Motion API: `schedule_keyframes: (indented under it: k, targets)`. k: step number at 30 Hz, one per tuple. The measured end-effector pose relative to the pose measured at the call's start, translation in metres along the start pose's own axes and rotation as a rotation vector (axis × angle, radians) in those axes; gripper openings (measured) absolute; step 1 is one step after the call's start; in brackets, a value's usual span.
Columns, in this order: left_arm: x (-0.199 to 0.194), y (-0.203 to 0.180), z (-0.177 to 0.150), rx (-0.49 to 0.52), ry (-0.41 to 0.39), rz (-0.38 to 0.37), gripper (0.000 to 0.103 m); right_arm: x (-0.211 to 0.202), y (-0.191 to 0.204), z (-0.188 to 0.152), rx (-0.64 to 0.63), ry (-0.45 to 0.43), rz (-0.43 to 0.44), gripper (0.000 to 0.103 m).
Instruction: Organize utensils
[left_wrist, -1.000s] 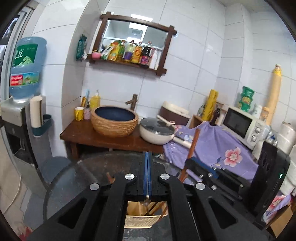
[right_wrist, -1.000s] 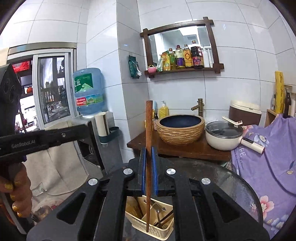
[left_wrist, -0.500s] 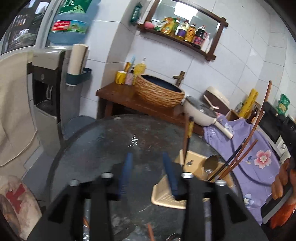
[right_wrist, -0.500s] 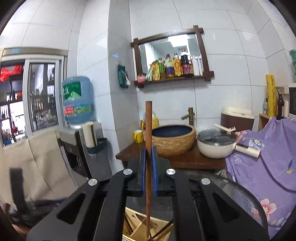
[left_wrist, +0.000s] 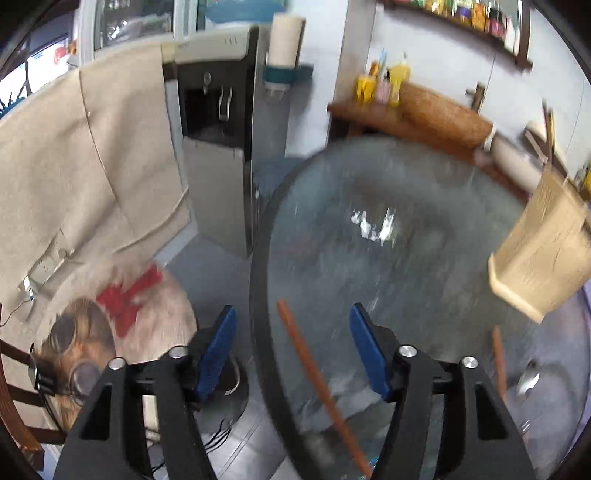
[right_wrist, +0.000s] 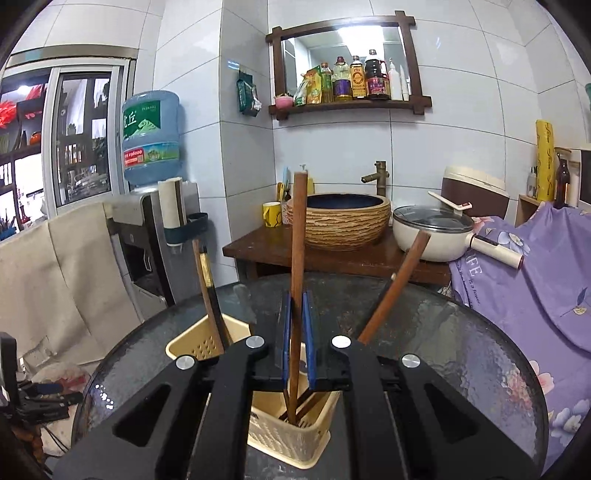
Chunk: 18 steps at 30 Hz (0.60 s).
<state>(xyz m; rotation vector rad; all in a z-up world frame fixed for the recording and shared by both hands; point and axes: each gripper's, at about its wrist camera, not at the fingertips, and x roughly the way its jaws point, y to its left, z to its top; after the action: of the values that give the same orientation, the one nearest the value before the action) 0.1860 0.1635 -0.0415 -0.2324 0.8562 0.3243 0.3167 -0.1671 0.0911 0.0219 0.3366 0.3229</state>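
My right gripper (right_wrist: 297, 354) is shut on a brown wooden stick (right_wrist: 298, 236), held upright with its lower end inside the beige utensil basket (right_wrist: 288, 439). Other wooden handles (right_wrist: 393, 291) lean in that basket. My left gripper (left_wrist: 291, 350) is open wide, low over the edge of the round glass table (left_wrist: 388, 221). A brown wooden stick (left_wrist: 317, 384) lies on the glass between its blue pads. The basket (left_wrist: 543, 251) shows at the right of the blurred left wrist view. Another brown stick (left_wrist: 498, 358) and a metal spoon (left_wrist: 528, 380) lie near it.
A water dispenser (right_wrist: 147, 221) stands left of the table. A wooden stand holds a woven basin (right_wrist: 347, 221) and a lidded pan (right_wrist: 432, 232). A purple flowered cloth (right_wrist: 535, 288) covers things at right. A dog-print cushion (left_wrist: 103, 343) lies below the table's left edge.
My left gripper has opened wide and swung down and left to the table edge, over a stick lying there. My right gripper has lowered its stick into the basket.
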Motion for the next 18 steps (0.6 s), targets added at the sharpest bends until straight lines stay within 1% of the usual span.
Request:
schedule_keyframes:
  k: [1,2,5,7,9,11,12,16,18]
  targets:
    - [0.004,-0.001,-0.005,0.011,0.017,-0.001,0.048,0.0,0.0,-0.002,0.003,0.0,0.004,0.007]
    - [0.005,-0.004,-0.007,0.016,0.024,-0.003,0.046,-0.001,0.0,-0.004,0.002,-0.003,0.002,0.007]
    - [0.009,-0.012,-0.01,0.038,0.033,-0.006,0.045,-0.004,0.003,-0.008,-0.026,-0.001,-0.008,0.007]
    - [0.009,-0.014,-0.011,0.042,0.038,-0.015,0.043,-0.006,0.006,-0.01,-0.054,-0.003,-0.02,0.007]
    - [0.01,-0.015,-0.014,0.047,0.047,-0.014,0.042,-0.007,0.009,-0.012,-0.072,0.009,-0.024,0.015]
    - [0.008,-0.017,-0.017,0.047,0.042,-0.01,0.042,-0.012,0.01,-0.015,-0.067,-0.003,-0.02,0.043]
    - [0.008,-0.018,-0.017,0.047,0.044,-0.012,0.042,-0.014,0.01,-0.016,-0.066,-0.013,-0.019,0.047]
    - [0.009,-0.024,-0.021,0.069,0.037,0.006,0.042,-0.024,0.011,-0.021,-0.057,-0.02,-0.011,0.047]
    - [0.008,-0.026,-0.022,0.073,0.035,0.005,0.042,-0.029,0.008,-0.023,-0.035,-0.02,-0.008,0.051]
